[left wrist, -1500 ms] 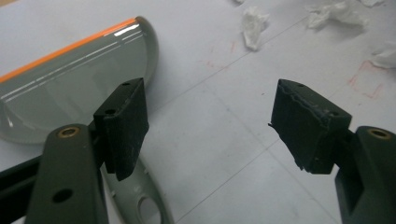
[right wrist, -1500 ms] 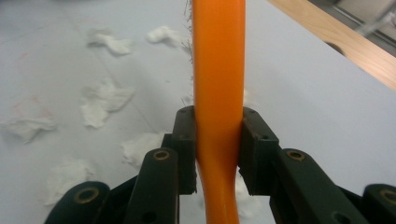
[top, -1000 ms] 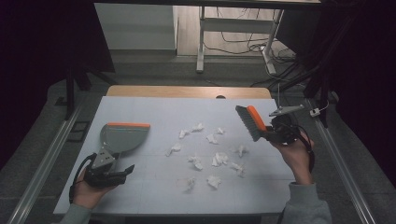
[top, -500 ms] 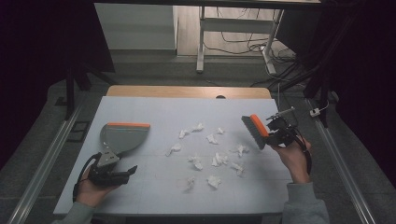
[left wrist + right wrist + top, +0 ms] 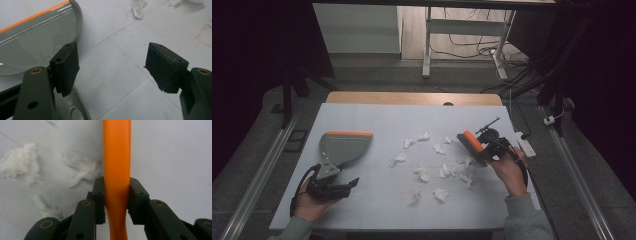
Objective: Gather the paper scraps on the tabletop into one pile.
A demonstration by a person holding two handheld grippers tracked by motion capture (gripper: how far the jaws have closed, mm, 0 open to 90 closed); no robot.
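White paper scraps (image 5: 443, 171), about twelve; one dustpan (image 5: 343, 147); one brush (image 5: 472, 143).

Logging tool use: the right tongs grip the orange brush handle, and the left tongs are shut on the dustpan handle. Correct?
Not quite. The left tongs are open beside the dustpan, as the left gripper view shows. The right tongs do grip the brush.

Brush handle (image 5: 117, 170) glossy orange plastic; dustpan (image 5: 32, 47) smooth grey plastic; scraps (image 5: 442, 172) crumpled paper

A white-topped bench (image 5: 377, 120) with a wooden far edge stands on grey floor (image 5: 257, 150). Beyond, a white desk frame (image 5: 427, 40) and tangled cables (image 5: 472, 47); dark surroundings.
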